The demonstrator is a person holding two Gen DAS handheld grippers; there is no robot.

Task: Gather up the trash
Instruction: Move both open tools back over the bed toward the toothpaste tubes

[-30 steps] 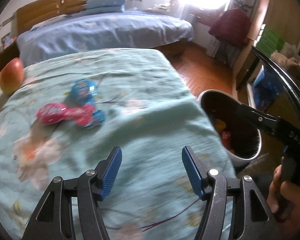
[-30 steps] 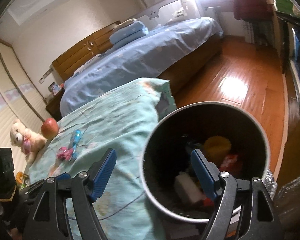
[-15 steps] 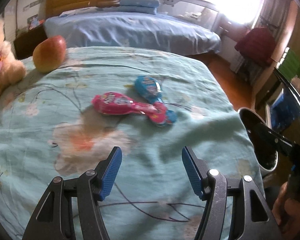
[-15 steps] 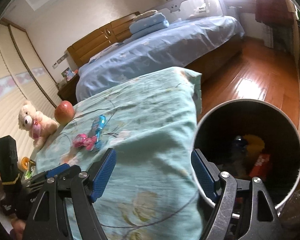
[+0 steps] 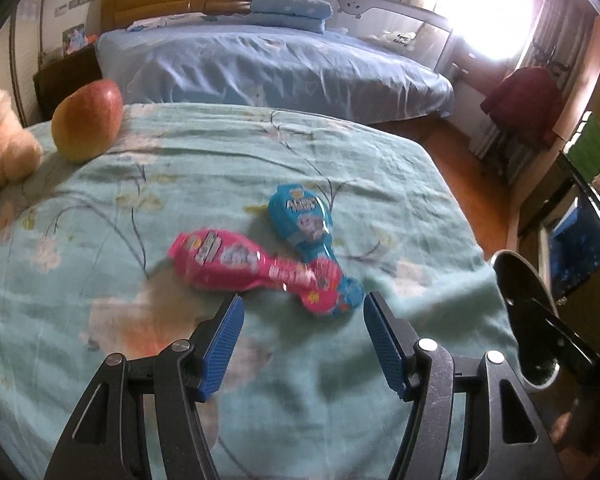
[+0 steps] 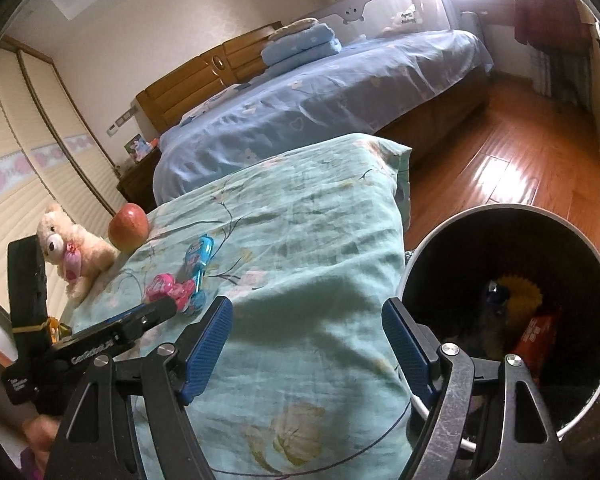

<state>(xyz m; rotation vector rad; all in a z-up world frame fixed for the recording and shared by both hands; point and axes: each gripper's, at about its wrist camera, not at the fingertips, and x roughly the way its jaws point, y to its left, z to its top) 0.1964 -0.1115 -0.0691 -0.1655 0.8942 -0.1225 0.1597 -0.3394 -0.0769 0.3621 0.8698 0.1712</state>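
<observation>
1. Two wrappers lie together on the teal floral cover [image 5: 228,148] of the near bed: a pink wrapper [image 5: 236,262] and a blue wrapper [image 5: 304,220], both glossy, bulb-shaped at one end and narrow at the other. Their narrow ends overlap and touch.
2. Left claw [image 5: 303,336] hangs released just short of that overlap, its ribbed blue pads [image 5: 224,340] spread wide, nothing between them. In the right wrist view its dark finger tip [image 6: 156,308] sits right beside the pink wrapper [image 6: 168,286] and blue wrapper [image 6: 199,258].
3. Right claw [image 6: 306,346] is also released and grasps nothing; its pads [image 6: 208,346] frame bare cover [image 6: 300,240] near the bed's right edge.
4. Trash bin [image 6: 508,320], round with a pale rim and dark inside, stands just off that right edge on the floor. It already holds a yellow piece [image 6: 520,292] and a red packet [image 6: 536,332]. From the left wrist view only a sliver of its rim [image 5: 516,276] shows.
5. Between the wrappers and the bin the soft, wrinkled cover is open.
6. At the far left corner of the cover rests an apple [image 5: 88,120], smooth and red-yellow, with a fluffy cream teddy bear [image 6: 72,248] just beside it; both are well apart from the wrappers.
7. Beyond the cover's far edge is a larger bed with a blue sheet [image 5: 268,68], a wooden headboard [image 5: 180,0] and folded blue bedding [image 5: 288,10]. Polished wood floor [image 6: 500,152] runs along the right.
</observation>
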